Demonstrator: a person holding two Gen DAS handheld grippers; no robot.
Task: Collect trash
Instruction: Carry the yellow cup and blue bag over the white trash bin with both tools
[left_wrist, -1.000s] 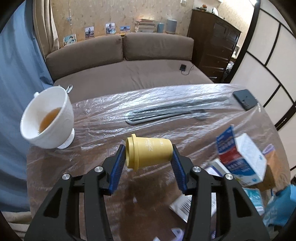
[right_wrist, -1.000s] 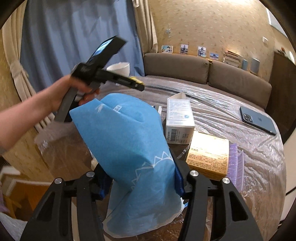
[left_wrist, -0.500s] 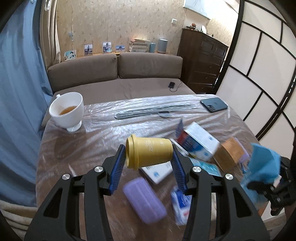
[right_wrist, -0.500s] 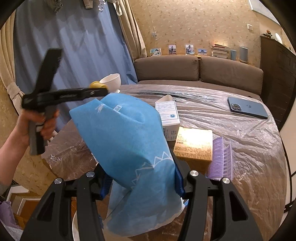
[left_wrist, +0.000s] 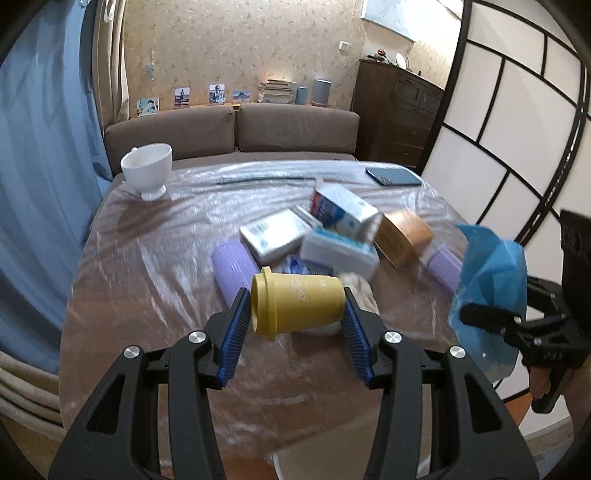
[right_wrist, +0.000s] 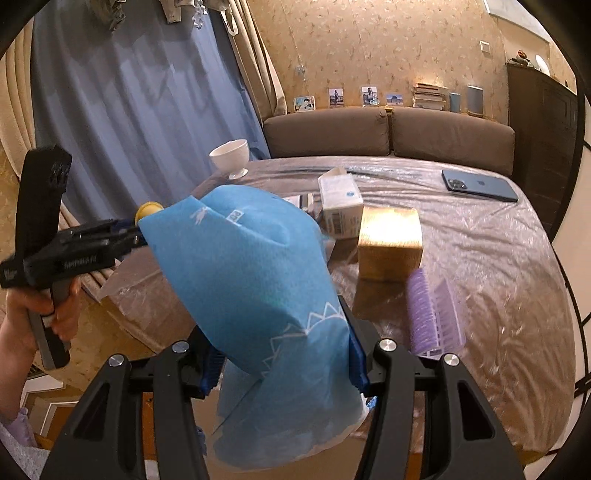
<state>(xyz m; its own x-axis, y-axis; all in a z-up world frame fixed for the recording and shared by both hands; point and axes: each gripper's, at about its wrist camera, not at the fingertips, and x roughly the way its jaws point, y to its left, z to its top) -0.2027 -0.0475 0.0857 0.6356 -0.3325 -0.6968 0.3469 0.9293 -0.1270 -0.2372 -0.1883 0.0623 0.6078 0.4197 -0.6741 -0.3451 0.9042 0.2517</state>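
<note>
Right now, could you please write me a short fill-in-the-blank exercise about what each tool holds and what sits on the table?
The left tool grips a ____ cup lying sideways.
The right tool is shut on a ____ bag.
The white teacup stands ____ on the table.
The phone lies ____ on the plastic cover.

Missing words: yellow; blue; upright; flat

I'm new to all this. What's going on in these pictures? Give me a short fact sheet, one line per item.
Setting: living room, table under clear plastic sheet
Left gripper: shut on a yellow cup, held sideways above the table
Right gripper: shut on a blue bag
Trash on table: white cartons, gold box, purple rollers
Also on table: white teacup, phone
Task status: cup lifted, not yet in the bag
</note>
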